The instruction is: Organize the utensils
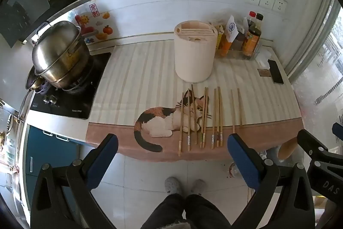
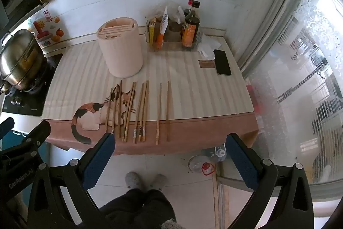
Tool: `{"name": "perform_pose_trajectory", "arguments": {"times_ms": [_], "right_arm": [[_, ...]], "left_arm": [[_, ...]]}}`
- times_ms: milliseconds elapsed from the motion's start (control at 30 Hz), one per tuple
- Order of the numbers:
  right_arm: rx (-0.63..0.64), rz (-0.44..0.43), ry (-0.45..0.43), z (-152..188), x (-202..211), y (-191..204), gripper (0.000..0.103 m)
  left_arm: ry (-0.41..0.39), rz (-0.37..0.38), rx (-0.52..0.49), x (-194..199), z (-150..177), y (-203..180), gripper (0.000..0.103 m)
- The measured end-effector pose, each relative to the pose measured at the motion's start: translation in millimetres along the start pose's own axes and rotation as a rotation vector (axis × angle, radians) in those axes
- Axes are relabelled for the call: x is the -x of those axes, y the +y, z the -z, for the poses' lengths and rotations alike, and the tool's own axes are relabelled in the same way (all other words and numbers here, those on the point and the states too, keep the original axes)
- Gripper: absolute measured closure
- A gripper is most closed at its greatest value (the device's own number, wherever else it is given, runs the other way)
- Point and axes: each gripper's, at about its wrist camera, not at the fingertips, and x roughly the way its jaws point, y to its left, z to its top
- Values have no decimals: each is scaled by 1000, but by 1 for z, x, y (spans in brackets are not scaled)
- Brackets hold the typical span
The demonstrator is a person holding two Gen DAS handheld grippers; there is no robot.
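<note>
Both of your grippers hang back off the near edge of the table (image 1: 120, 70), tilted down toward it, and nothing has been picked up yet; your left gripper (image 1: 171, 162) has its fingers spread as wide as they go with nothing between them, and your right gripper (image 2: 169, 161) is the same, wide open and empty; I judge the step in hand is the first pick, so work from the left: bring a gripper over the leftmost chopsticks (image 1: 188, 119), which lie across the cat picture (image 1: 158, 123) on the mat, close on a single stick or a tidy pair near the thick end, lift it clear, then stand it in an opening in the top of the holder (image 1: 195, 53); take care with that left group, since its sticks cross one another and a careless close may drag a neighbour; the rightmost two (image 2: 163, 111) lie apart and should be easier; the chopsticks are thin, light-brown sticks with patterned bands at their near ends, laid roughly parallel, pointing from the table's near edge toward the holder, a pale round tub with a slotted top standing just behind them
</note>
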Motion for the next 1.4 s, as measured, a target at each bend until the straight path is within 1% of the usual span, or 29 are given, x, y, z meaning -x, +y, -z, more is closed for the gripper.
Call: {"name": "perform_pose_trajectory", "arguments": {"times_ms": [733, 767, 933, 967, 1200, 1400], "right_arm": [[3, -2, -2, -4, 2, 0, 0], [2, -1, -2, -4, 2, 0, 0], [2, 4, -8, -3, 5, -3, 0], [7, 8, -8, -3, 4, 3, 0], [7, 9, -9, -3, 3, 4, 0], [7, 11, -9, -4, 3, 4, 0]], "left_arm": [[0, 11, 3, 6, -1, 1, 0], [0, 11, 3, 1, 1, 1, 0], [0, 13, 3, 3, 4, 1, 0], [0, 14, 3, 3, 4, 1, 0], [4, 12, 7, 4, 6, -1, 0], [5, 18, 12, -1, 8, 1, 0]]}}
